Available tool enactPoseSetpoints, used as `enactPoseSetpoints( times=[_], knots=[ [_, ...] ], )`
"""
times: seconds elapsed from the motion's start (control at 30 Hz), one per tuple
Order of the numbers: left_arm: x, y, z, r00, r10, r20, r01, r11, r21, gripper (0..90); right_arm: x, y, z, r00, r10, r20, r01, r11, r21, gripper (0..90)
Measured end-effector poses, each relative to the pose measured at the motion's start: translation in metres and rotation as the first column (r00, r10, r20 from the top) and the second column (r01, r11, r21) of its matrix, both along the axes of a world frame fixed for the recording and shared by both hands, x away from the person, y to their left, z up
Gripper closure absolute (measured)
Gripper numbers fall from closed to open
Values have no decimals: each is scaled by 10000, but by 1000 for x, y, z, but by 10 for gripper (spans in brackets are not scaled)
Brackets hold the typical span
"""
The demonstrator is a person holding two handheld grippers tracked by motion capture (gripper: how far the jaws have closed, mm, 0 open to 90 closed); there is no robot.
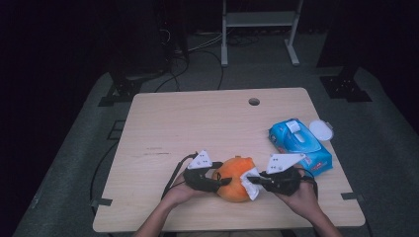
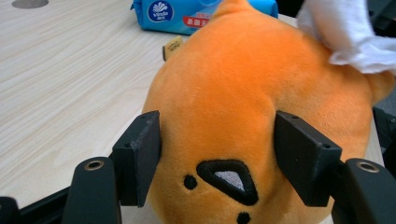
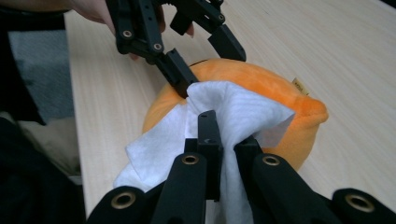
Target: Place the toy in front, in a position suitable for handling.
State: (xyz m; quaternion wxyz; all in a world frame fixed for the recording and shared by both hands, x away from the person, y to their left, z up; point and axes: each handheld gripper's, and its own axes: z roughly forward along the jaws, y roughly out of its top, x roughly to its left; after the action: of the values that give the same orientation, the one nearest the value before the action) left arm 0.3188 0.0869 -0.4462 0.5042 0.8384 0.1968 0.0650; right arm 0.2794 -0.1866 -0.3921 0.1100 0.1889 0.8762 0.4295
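Left gripper view: left gripper (image 2: 217, 158) squeezes a round plush orange toy (image 2: 243, 98); right gripper (image 3: 224, 140) pinches a crinkled white wipe (image 3: 243, 112).

I see a pale wooden table (image 1: 197, 118) carrying an orange plush toy (image 1: 232, 174), a blue wipes pack (image 1: 299, 144) and a white lid (image 1: 321, 130).

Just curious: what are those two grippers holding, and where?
Left gripper clasps the orange plush toy by its sides; right gripper pinches a white wipe mid-fold.
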Motion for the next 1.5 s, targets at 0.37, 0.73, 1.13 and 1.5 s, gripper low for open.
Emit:
enactPoseSetpoints(
  times=[0.37,0.73,1.13,1.5],
  knots=[
    [-3,-4,-2,10000,-19,60,19,10000,-47,310,12,-19,-6,9978,-504,-429,517,9982,304,857],
    [-14,-9,3,9908,-1337,209,1331,9907,274,312,19,-17,-8,9941,-1059,-230,1064,9941,225,856],
    [-19,-16,4,9923,-981,756,954,9947,384,330,20,-22,-9,9944,-1018,-299,1015,9948,-133,856],
    [-23,-15,9,9821,-1750,690,1720,9839,475,262,12,-8,-5,9995,-231,-233,227,9996,-162,856]
  ],
)
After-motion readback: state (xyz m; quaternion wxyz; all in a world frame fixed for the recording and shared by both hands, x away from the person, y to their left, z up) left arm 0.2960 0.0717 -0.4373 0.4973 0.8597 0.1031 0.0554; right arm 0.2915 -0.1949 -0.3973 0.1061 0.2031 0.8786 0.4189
